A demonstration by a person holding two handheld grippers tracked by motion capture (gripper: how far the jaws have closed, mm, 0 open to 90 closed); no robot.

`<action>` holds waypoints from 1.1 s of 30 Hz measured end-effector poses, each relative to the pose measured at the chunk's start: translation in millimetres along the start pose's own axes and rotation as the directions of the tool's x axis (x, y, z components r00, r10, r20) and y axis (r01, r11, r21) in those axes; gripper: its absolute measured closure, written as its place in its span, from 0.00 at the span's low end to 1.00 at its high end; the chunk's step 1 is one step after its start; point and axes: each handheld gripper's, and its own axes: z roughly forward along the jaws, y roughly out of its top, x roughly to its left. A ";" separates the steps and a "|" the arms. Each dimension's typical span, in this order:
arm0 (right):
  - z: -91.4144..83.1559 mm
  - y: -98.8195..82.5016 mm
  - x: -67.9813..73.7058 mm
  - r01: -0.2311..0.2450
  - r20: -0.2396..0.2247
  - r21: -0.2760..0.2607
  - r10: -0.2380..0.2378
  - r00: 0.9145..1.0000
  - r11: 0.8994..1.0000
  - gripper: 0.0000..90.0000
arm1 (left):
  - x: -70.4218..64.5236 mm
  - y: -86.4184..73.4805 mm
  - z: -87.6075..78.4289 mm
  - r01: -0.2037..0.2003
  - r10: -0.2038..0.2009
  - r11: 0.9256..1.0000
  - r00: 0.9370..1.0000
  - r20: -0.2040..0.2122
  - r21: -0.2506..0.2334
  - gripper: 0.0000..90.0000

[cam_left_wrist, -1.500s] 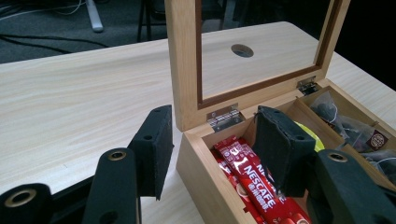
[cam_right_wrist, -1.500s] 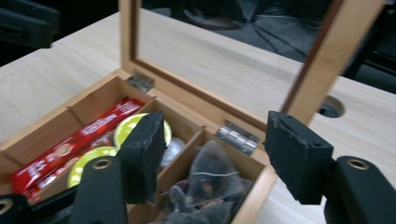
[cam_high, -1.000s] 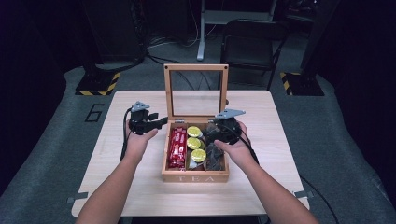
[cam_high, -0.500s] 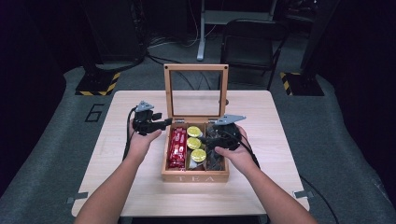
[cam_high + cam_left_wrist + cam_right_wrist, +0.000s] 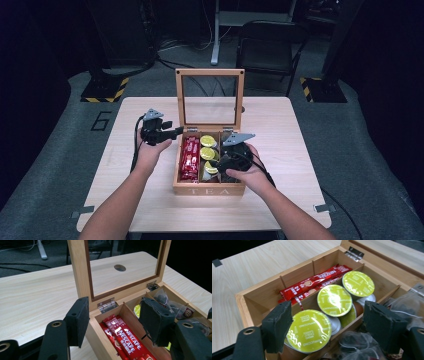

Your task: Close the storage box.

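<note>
Right gripper [image 5: 325, 332] over wooden box [image 5: 207, 189], jaws just opening, wide, astride front coffee capsule [image 5: 309, 331], pads clear. Left gripper [image 5: 113, 320] half open, empty, at lid hinge [image 5: 107, 305].

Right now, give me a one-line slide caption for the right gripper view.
Open tool poised over yellow-lidded coffee pods in a wooden tea box.
</note>
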 end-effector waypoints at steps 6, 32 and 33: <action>7.1 -5.3 8.5 0.019 -0.024 0.027 -0.019 1.000 0.999 0.25 | 0.3 -0.2 -1.3 0.001 -0.001 1.000 1.000 0.000 0.000 0.46; 23.5 -11.0 16.4 0.039 -0.038 0.084 -0.036 0.999 0.996 0.33 | 4.5 -2.1 -3.9 0.011 -0.011 1.000 1.000 -0.010 -0.007 0.46; 23.7 -11.2 16.0 0.041 -0.040 0.088 -0.037 0.998 0.995 0.33 | 4.6 -2.2 -3.8 0.012 -0.012 1.000 1.000 -0.012 -0.008 0.46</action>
